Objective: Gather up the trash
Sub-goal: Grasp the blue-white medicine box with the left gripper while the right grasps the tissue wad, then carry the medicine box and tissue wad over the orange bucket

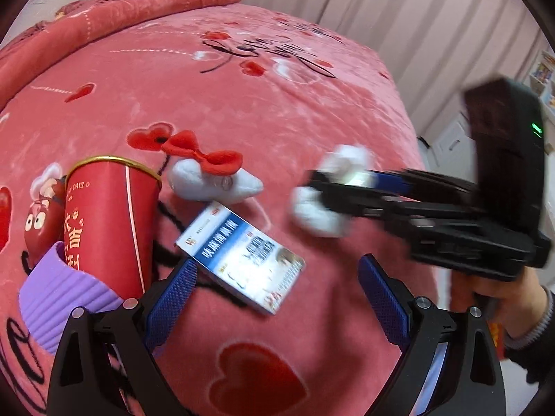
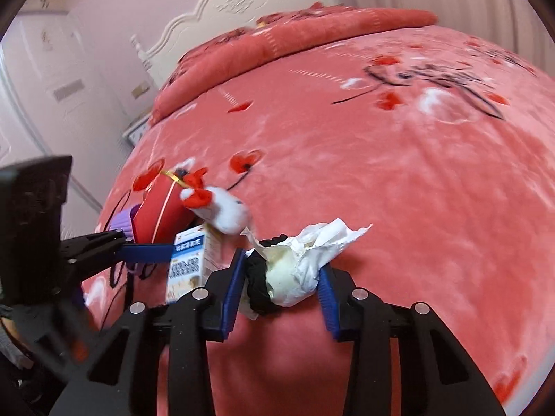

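My right gripper (image 2: 281, 263) is shut on a crumpled white tissue (image 2: 305, 260), with a black fabric band (image 2: 258, 284) squeezed in beside it. In the left wrist view that right gripper (image 1: 319, 187) comes in from the right, low over the blanket, the tissue (image 1: 319, 213) bulging around its tips. My left gripper (image 1: 277, 263) is open, and a blue-and-white medicine box (image 1: 242, 256) lies flat just ahead of its left pad. The right wrist view shows the box (image 2: 189, 260) with one blue finger (image 2: 145, 253) of the left gripper beside it.
A red paper cup (image 1: 107, 222) lies tipped in a purple ribbed sleeve (image 1: 59, 294) left of the box. A grey plush toy with a red bow (image 1: 211, 180) sits behind it. All rest on a pink heart-print blanket (image 1: 242, 104); a white headboard (image 2: 242, 3) and curtains (image 1: 381, 7) stand beyond.
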The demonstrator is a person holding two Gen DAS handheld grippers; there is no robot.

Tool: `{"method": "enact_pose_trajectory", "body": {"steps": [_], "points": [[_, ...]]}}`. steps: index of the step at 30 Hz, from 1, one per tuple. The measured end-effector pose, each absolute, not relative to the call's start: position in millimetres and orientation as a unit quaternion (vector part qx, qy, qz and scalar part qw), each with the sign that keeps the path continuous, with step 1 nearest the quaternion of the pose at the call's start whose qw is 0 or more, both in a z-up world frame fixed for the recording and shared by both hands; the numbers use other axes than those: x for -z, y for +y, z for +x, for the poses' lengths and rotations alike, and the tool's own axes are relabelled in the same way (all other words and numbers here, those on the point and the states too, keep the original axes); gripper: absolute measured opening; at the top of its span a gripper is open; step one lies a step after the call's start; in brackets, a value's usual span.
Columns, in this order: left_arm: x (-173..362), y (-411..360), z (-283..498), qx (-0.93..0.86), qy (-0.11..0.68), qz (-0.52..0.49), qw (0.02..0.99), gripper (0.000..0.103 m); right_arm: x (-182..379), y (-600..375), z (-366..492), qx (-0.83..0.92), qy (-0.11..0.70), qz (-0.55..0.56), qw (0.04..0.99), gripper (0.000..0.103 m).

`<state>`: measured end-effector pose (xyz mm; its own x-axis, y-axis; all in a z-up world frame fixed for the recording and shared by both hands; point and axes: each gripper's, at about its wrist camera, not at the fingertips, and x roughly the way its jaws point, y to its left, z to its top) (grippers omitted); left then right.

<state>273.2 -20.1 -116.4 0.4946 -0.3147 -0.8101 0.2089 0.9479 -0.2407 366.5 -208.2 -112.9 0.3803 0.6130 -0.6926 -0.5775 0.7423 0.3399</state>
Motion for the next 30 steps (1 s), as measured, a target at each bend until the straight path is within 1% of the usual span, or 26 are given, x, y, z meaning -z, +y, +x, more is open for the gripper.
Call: {"method": "enact_pose_trajectory", "body": {"steps": [6,8,9,11,13,15,23,30], "points": [[121.6,-22.8,279.9,0.106,0.478,-0.053,0.871,0.093,101.4,-252.1,342.0,-0.338,0.417,0.046,0.843,0.040],[124.1,-25.8,281.7,0.105,0.482,-0.049,0.869,0.076,100.8,-257.7,328.8,-0.340,0.417,0.045,0.842,0.040],[128.1,-24.9,282.8,0.116,0.492,-0.060,0.861,0.062,100.5,-260.0,323.0,-0.339,0.417,0.045,0.842,0.040],[130.8,-25.6,280.0,0.119,0.494,-0.054,0.860,0.059,100.2,-266.0,311.3,-0.339,0.416,0.049,0.842,0.040],[131.5,-24.2,275.8,0.127,0.497,-0.052,0.857,0.052,100.2,-272.0,302.9,-0.338,0.417,0.061,0.842,0.040],[129.2,-22.8,270.8,0.141,0.500,-0.054,0.853,0.046,101.5,-276.3,292.2,-0.334,0.419,0.069,0.841,0.040],[117.4,-24.2,236.2,0.171,0.506,-0.037,0.844,0.045,100.5,-272.8,255.5,-0.337,0.424,0.071,0.837,0.040],[90.4,-29.9,188.7,0.197,0.490,-0.020,0.849,0.045,83.2,-270.7,213.3,-0.343,0.417,0.070,0.839,0.040]]}}
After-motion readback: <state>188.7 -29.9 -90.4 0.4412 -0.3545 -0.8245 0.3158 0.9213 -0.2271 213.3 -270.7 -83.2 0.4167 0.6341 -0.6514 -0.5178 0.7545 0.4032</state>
